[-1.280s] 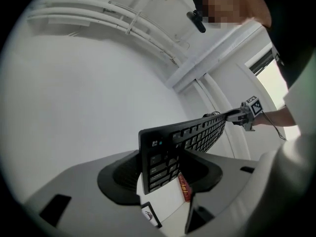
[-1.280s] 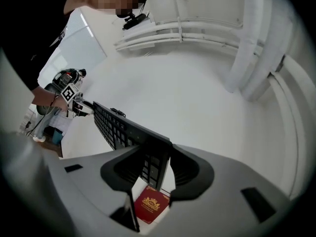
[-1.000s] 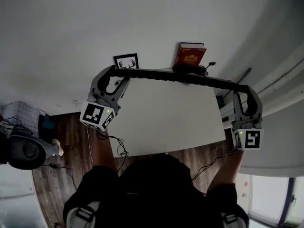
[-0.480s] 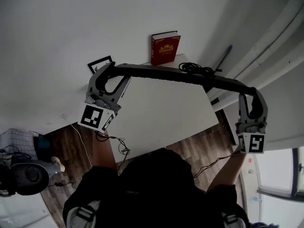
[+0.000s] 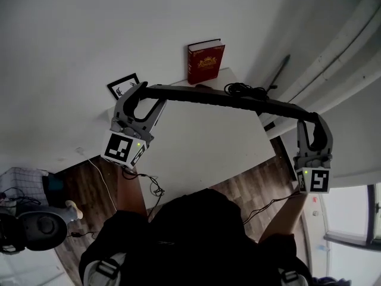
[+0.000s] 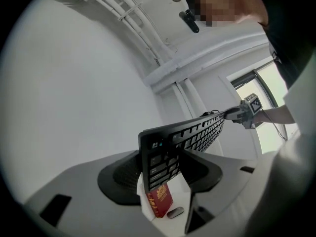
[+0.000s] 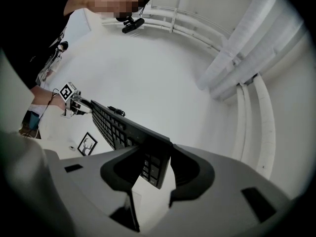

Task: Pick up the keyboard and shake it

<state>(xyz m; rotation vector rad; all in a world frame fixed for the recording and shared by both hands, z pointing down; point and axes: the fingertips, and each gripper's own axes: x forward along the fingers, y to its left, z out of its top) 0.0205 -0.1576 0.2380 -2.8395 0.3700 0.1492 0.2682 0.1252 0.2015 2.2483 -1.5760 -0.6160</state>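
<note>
A: Where is the keyboard?

B: The keyboard [image 5: 226,98] hangs in the air over the table's [image 5: 196,151] far edge, close to the book [image 5: 206,61]. The left gripper [image 5: 141,92] clamps one end and the right gripper [image 5: 312,124] the other, each pair of jaws pressing on it.

A: Which step is that?

B: The lift looks done, so the person seems to be at the shake itself.

A: And next?

B: Probably quick strokes with both hands moving together, gripping firmly so neither end slips and staying clear of the book.
</note>
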